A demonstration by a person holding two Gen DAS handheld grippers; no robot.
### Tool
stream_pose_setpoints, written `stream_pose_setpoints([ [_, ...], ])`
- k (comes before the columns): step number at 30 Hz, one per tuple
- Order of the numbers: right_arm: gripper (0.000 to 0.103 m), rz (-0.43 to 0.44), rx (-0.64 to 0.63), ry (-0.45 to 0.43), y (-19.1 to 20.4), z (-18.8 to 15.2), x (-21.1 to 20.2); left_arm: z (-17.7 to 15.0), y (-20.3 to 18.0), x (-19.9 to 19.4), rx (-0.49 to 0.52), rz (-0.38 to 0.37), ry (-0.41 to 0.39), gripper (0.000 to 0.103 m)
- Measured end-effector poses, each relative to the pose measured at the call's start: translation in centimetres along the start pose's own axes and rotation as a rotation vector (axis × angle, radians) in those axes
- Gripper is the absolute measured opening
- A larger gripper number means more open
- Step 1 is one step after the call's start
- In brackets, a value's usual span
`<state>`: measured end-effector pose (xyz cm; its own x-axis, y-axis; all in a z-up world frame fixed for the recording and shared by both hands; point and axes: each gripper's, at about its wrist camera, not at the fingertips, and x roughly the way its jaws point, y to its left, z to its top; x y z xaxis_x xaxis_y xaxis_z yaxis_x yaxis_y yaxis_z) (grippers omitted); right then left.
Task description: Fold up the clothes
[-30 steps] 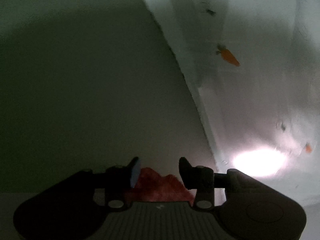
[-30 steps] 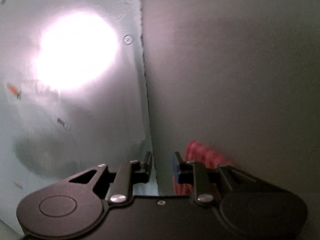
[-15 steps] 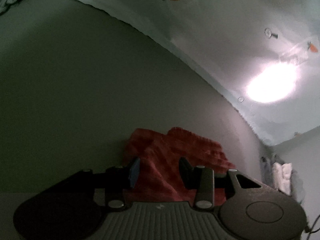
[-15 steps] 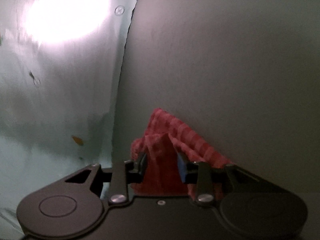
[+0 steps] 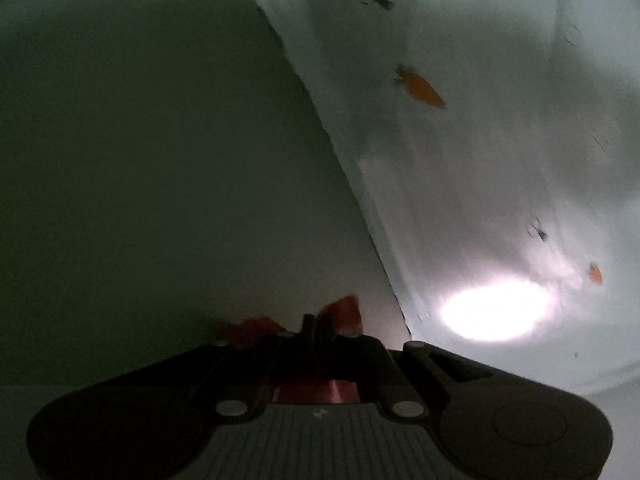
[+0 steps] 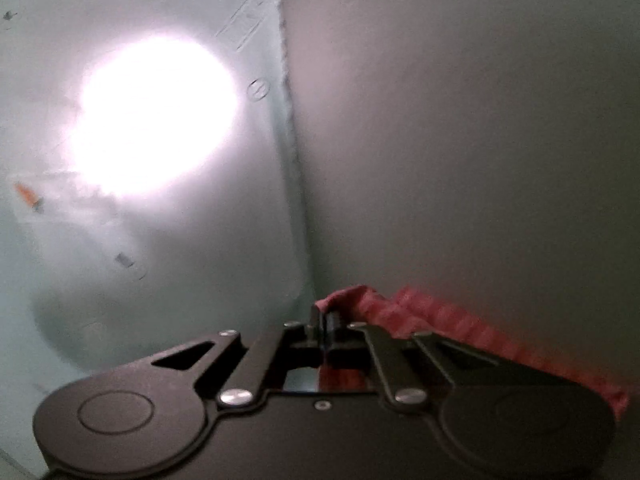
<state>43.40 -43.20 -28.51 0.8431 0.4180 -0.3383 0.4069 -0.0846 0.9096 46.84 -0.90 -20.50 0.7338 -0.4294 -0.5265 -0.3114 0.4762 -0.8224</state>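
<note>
Both claws grip the same red garment [image 6: 436, 316] in dim light, beside a pale sheet printed with small carrots [image 5: 472, 184]. The left gripper [image 5: 309, 322] has its jaws pressed together with red fabric bunched on either side of them and showing again behind the fingers, so it is pinching the cloth. The right gripper [image 6: 321, 320] is likewise clamped to a narrow slit on a fold of the garment, the rest of which trails off to the right of that claw, striped in lighter and darker red. A bright glare [image 6: 156, 116] sits on the sheet, whose ragged edge meets a plain grey surface [image 5: 160, 160]; whether that surface is a wall or a tabletop is hard to judge in this murk.
</note>
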Motion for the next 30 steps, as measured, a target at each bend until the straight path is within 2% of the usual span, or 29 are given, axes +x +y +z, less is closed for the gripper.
stream_pose_setpoints([
  [1, 0.02, -0.031, -0.018, -0.012, 0.2, 0.1, 0.0, 0.1, -0.1, 0.0, 0.02, 0.023, -0.005, 0.021],
  [2, 0.032, -0.043, -0.041, -0.013, 0.4, 0.0, -0.2, 0.2, -0.2, -0.2, 0.043, 0.035, -0.004, 0.038],
  [3, 0.036, -0.054, -0.065, -0.014, 0.6, -0.1, -0.3, 0.3, -0.3, -0.4, 0.066, 0.052, -0.005, 0.05],
  [5, 0.044, -0.091, -0.147, -0.013, 1.2, -0.2, -0.9, 0.2, -0.5, -1.2, 0.116, 0.083, -0.01, 0.057],
  [6, 0.048, -0.124, -0.21, -0.01, 1.7, -0.3, -1.2, 0.1, -0.8, -1.4, 0.147, 0.1, -0.002, 0.065],
  [8, 0.069, -0.225, -0.386, 0.001, 2.9, -1.0, -1.6, -0.3, -1.4, -1.7, 0.243, 0.155, 0.036, 0.077],
  [13, 0.08, -0.33, -0.697, 0.07, 3.6, -3.7, -0.1, -2.6, -4.0, -1.9, 0.567, 0.247, 0.1, 0.085],
  [15, 0.082, -0.372, -0.821, 0.098, 3.9, -4.8, 0.4, -3.6, -4.6, -2.0, 0.64, 0.252, 0.124, 0.088],
  [24, 0.087, -0.549, -1.366, 0.226, 5.1, -9.5, 3.1, -6.1, -5.4, 1.0, 0.738, 0.26, 0.199, 0.091],
  [28, 0.087, -0.546, -1.421, 0.261, 5.1, -9.9, 4.7, -6.8, -5.5, 2.9, 0.788, 0.259, 0.232, 0.091],
  [30, 0.087, -0.537, -1.44, 0.289, 5.4, -10.2, 4.9, -7.2, -5.6, 3.5, 0.807, 0.238, 0.25, 0.085],
])
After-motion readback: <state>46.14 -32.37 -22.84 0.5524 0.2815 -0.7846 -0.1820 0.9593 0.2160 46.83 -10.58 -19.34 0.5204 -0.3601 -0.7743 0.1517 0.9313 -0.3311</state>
